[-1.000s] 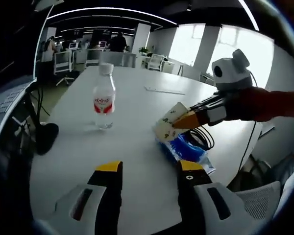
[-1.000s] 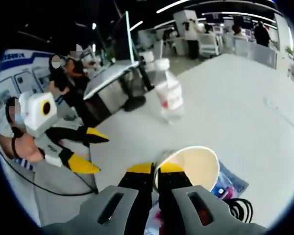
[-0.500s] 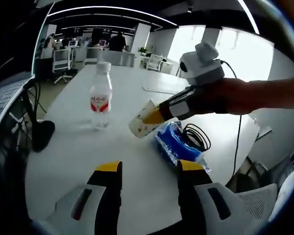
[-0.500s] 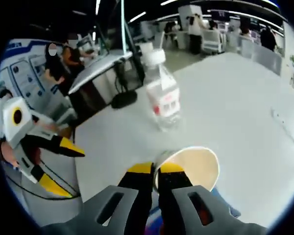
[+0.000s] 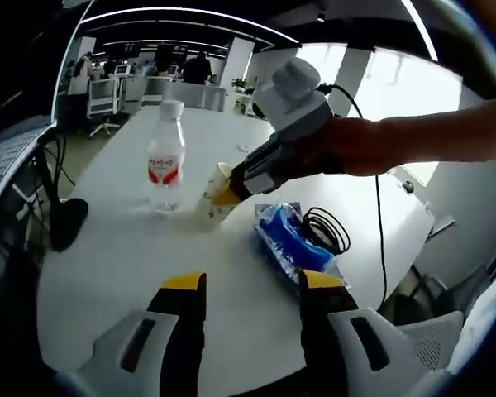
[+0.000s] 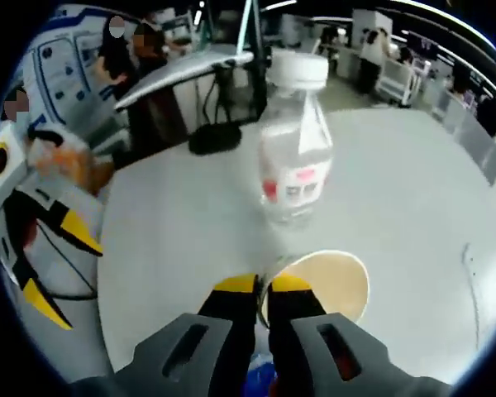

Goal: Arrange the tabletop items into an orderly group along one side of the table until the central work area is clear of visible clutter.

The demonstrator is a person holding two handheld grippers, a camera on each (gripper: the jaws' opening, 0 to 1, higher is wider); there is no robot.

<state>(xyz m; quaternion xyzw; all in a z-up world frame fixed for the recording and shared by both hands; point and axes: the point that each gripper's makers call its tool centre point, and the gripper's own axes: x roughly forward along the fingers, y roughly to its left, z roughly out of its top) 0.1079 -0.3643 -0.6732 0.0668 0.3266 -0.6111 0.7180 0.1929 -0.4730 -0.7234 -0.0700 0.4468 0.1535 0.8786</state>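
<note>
A clear water bottle (image 5: 165, 165) with a red label stands upright on the white table (image 5: 132, 265). Just right of it is a paper cup (image 5: 216, 198), with my right gripper (image 5: 225, 194) shut on its rim. In the right gripper view the jaws (image 6: 262, 285) pinch the cup (image 6: 335, 281) directly in front of the bottle (image 6: 293, 157). A blue tissue packet (image 5: 288, 241) lies beside a coiled black cable (image 5: 324, 230). My left gripper (image 5: 252, 285) hangs open over the near table, holding nothing. It appears again at the left (image 6: 54, 256).
A black rounded base (image 5: 66, 222) sits off the table's left edge, seen also beyond the bottle (image 6: 219, 136). Office desks, chairs and people fill the background. The table's right edge runs close to the cable.
My right gripper has carried the paper cup leftward, from over the blue packet to beside the bottle, and lowered it. The left gripper has stayed open and about where it was.
</note>
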